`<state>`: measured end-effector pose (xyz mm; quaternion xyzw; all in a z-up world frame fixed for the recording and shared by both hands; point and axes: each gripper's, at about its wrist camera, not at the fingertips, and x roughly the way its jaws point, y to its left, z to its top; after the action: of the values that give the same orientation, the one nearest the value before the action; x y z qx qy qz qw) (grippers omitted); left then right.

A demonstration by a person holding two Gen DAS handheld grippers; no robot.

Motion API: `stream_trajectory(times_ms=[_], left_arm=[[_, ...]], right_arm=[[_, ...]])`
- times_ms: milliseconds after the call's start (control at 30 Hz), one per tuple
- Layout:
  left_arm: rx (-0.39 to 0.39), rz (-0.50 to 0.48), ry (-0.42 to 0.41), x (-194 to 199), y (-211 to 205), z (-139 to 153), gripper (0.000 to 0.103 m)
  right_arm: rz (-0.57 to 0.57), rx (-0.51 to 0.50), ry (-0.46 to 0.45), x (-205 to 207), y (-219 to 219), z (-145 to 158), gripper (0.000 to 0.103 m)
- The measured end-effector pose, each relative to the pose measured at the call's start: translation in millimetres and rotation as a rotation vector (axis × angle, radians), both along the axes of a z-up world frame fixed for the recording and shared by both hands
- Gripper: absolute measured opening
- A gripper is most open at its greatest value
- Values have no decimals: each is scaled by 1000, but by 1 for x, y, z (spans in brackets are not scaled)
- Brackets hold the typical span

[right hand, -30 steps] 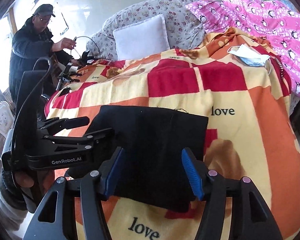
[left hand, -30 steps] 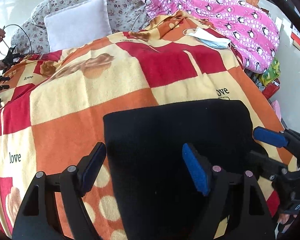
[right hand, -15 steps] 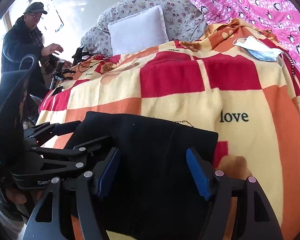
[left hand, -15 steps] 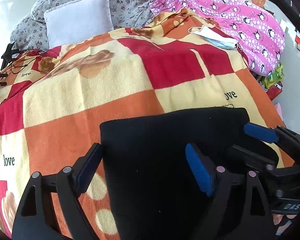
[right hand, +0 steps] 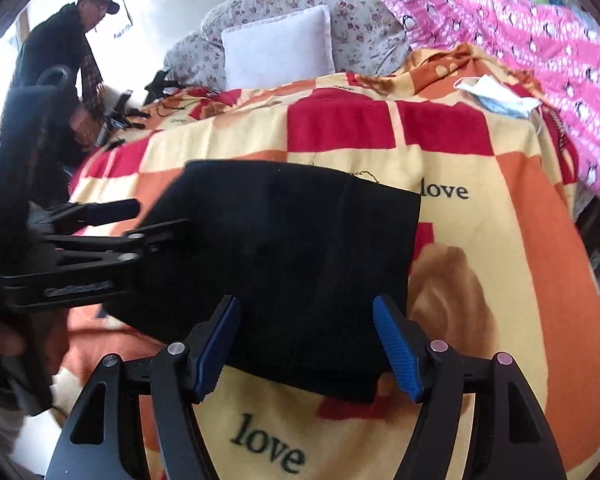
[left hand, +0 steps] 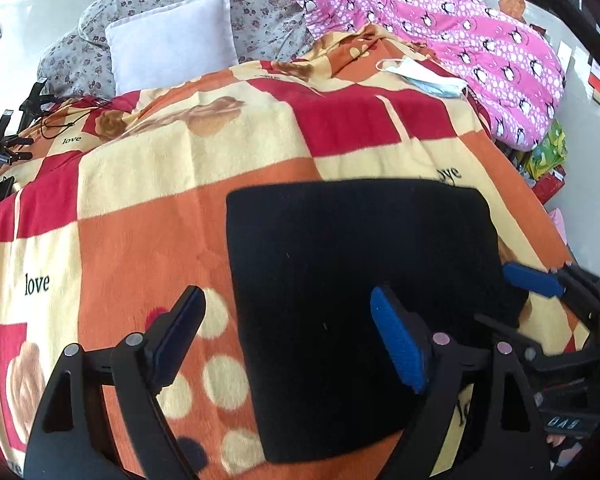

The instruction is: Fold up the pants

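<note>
Both grippers angle downward, the left gripper and right gripper spread wide, gripping nothing, above folded black pants on a checked blanket.

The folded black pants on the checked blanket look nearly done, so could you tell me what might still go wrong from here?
1. The open left gripper and right gripper hover low over the folded black fabric pants; a blue pad could snag the top layer and undo the fold.
2. The soft red, orange and cream checked blanket may shift or wrinkle under any pressing.
3. The pants lie near the blanket's front edge, so a nudge might slide them off.
</note>
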<state>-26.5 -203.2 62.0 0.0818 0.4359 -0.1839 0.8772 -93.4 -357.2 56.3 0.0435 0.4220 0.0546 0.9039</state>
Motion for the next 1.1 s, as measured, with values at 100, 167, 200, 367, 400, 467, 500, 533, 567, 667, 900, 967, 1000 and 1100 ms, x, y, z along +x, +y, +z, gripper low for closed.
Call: stream_trajectory(times_ms=[100,167,200,367,400,467,500,533,567,667,900,967,1000,1100], left_arm=[[12,-4,-7,-11,0,1,85],[17,-5,-9,-16,1,1,85],[15,-2,-10,-19,2,2,85],[8,11,1,-28,2,1,85],[12,11,-1,-30,2,1,85],[10,16,-10,-33,4,3,85],[5,20,-8,-35,5,3,85],[1,22,-5,-36,7,3,85],[-2,26,0,-37,8,3,85],[-8,39,2,-40,12,2,85],[-16,58,5,-44,17,3,85],[-11,56,6,-44,17,2,85],[-6,53,4,-45,16,2,85],[-7,53,4,-45,17,4,85]], right_arm=[[-6,25,2,-6,-2,10,70],[-23,24,14,-11,-4,18,71],[-35,20,20,-11,-5,20,74],[-105,58,67,-16,-13,26,78],[-116,51,80,-17,-13,27,78],[-111,37,91,-18,-11,27,78],[-105,36,93,-19,-10,27,78],[-101,37,97,-19,-9,27,79],[-96,35,104,-19,-8,27,79],[-80,23,121,-19,-5,25,80],[-75,14,140,-20,-3,21,81],[-76,21,145,-20,-4,20,81],[-76,21,146,-20,-4,19,81],[-82,20,147,-20,-4,19,81]])
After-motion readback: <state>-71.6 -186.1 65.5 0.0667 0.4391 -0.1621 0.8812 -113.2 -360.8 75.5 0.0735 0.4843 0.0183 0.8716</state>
